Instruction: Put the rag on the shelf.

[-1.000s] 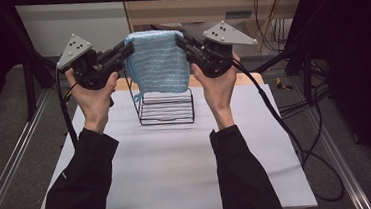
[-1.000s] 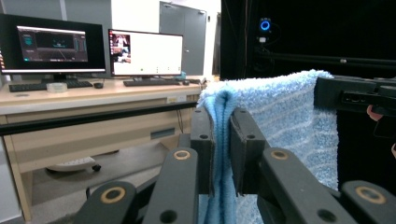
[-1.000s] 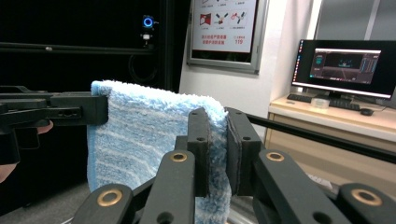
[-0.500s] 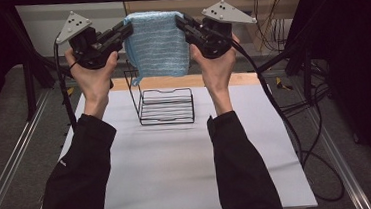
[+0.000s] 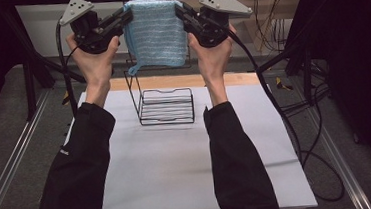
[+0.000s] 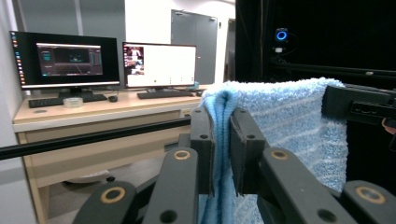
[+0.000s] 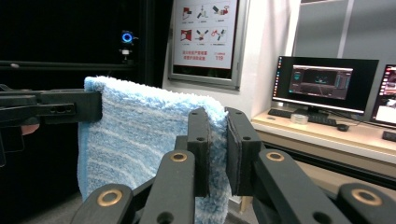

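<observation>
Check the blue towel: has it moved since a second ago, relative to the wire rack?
Yes. The blue towel has risen in the high view: its lower edge overlapped the wire rack earlier, and now hangs mostly above it.

The person wears long black sleeves (image 5: 80,163) with a small pale mark on the left one, hands bare. Each hand carries a black gripper, the left gripper (image 5: 125,16) and the right gripper (image 5: 182,12), each topped by a grey three-cornered plate dotted with small holes. A black cable (image 5: 273,102) trails from each. The jaws' black links carry brass-coloured pivot rings and dark screws.
</observation>
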